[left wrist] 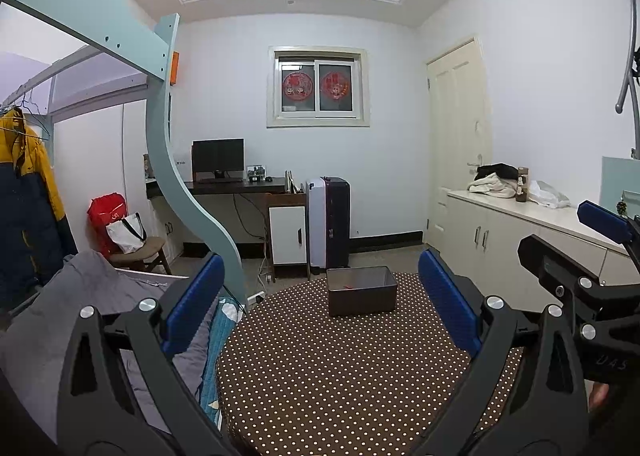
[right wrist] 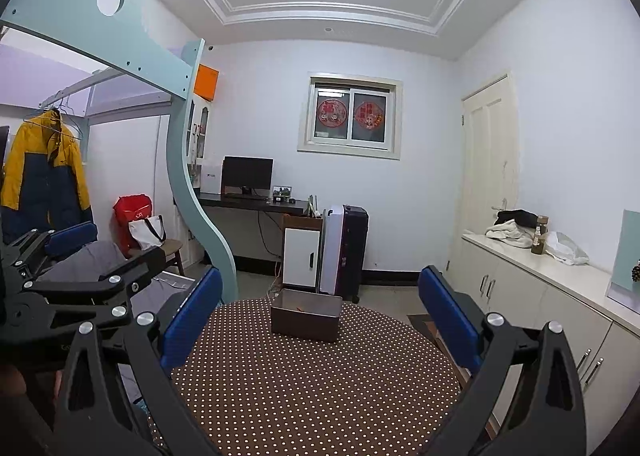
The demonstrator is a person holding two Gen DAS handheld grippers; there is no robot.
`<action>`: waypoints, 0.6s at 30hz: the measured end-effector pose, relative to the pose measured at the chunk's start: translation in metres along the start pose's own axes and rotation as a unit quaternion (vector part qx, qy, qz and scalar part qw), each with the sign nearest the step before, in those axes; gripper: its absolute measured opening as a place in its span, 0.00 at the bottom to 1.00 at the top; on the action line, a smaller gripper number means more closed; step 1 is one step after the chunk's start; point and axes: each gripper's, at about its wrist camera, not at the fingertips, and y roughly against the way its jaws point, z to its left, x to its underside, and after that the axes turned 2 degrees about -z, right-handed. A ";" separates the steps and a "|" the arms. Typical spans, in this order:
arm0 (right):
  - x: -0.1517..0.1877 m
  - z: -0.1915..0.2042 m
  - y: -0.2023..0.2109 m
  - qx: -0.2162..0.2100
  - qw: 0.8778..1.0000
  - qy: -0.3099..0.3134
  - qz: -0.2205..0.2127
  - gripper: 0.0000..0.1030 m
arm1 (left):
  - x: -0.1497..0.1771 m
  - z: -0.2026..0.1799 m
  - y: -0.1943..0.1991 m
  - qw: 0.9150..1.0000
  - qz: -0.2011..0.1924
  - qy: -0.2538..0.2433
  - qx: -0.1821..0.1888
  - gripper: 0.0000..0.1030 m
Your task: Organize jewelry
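A dark brown open box (left wrist: 362,291) stands at the far side of the round table with the brown polka-dot cloth (left wrist: 320,368). Something small and red lies inside it; I cannot make out what. The right wrist view shows the same box (right wrist: 306,315) with a small orange-red item in it. My left gripper (left wrist: 322,306) is held above the near part of the table, open and holding nothing. My right gripper (right wrist: 320,320) is likewise open with nothing between its blue pads. Each gripper shows at the edge of the other's view: right gripper (left wrist: 576,232), left gripper (right wrist: 84,244).
A bed with grey bedding (left wrist: 80,308) and a curved pale-green loft frame (left wrist: 200,212) stand left of the table. White cabinets (right wrist: 540,296) line the right wall. A desk with a monitor (left wrist: 218,160), a suitcase (left wrist: 336,222) and a chair with bags (left wrist: 120,232) sit farther back.
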 end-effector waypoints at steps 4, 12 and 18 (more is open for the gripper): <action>-0.001 0.000 -0.001 -0.001 1.000 -0.002 0.001 0.92 | -0.001 0.001 -0.003 1.000 0.000 -0.001 -0.002 0.93; -0.002 0.000 -0.003 0.000 1.000 -0.001 0.003 0.92 | -0.001 -0.001 -0.004 1.000 0.000 -0.004 -0.005 0.93; 0.001 0.000 -0.003 0.000 1.000 -0.004 0.003 0.92 | -0.001 -0.001 -0.005 1.000 0.001 -0.004 -0.006 0.93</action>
